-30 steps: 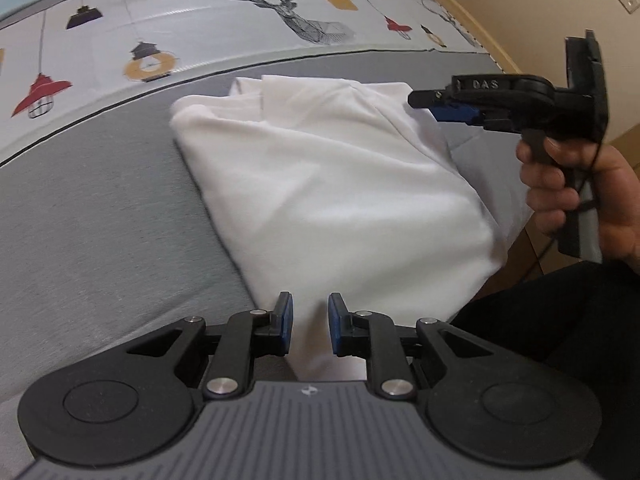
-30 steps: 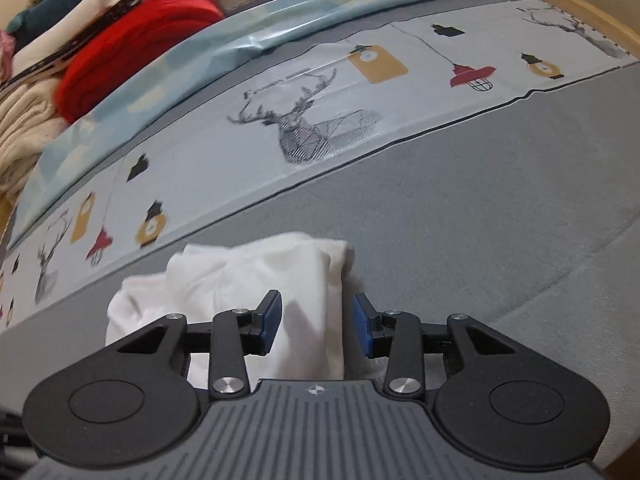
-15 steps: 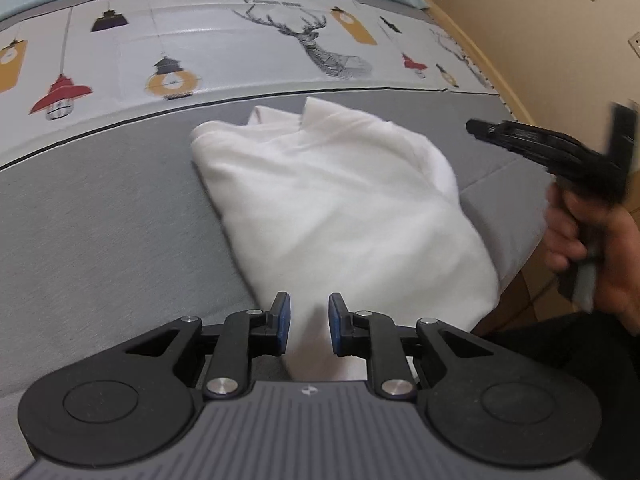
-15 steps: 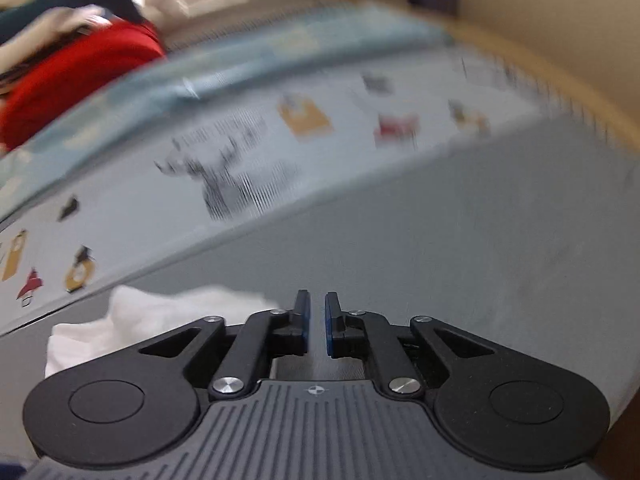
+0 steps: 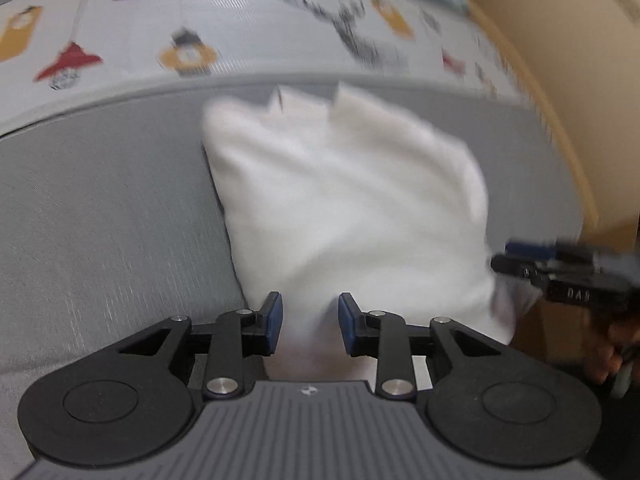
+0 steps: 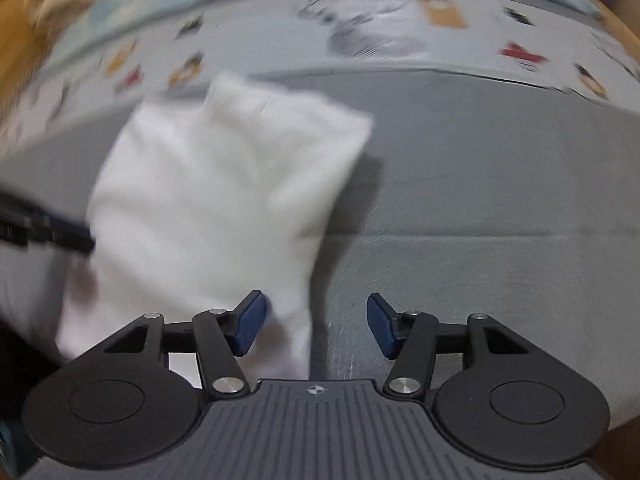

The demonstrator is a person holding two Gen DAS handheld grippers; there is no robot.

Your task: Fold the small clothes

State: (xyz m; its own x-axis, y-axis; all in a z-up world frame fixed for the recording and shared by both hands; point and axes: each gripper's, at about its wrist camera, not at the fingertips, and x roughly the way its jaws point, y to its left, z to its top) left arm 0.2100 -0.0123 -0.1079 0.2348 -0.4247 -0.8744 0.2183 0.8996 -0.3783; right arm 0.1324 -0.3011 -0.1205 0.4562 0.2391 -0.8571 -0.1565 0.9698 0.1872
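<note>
Two claws, both just opened, neither gripping. Left claw (image 5: pixel 310 322) straddles the near hem of the folded white garment (image 5: pixel 352 208) on the grey bedsheet (image 5: pixel 104 216); right claw (image 6: pixel 316 326) brackets its right edge. Risk: pinching only the top layer would peel the fold apart.

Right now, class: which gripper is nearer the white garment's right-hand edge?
Right. The right gripper straddles that edge of the white garment, jaws open; the left gripper sits at the near hem's middle.
</note>
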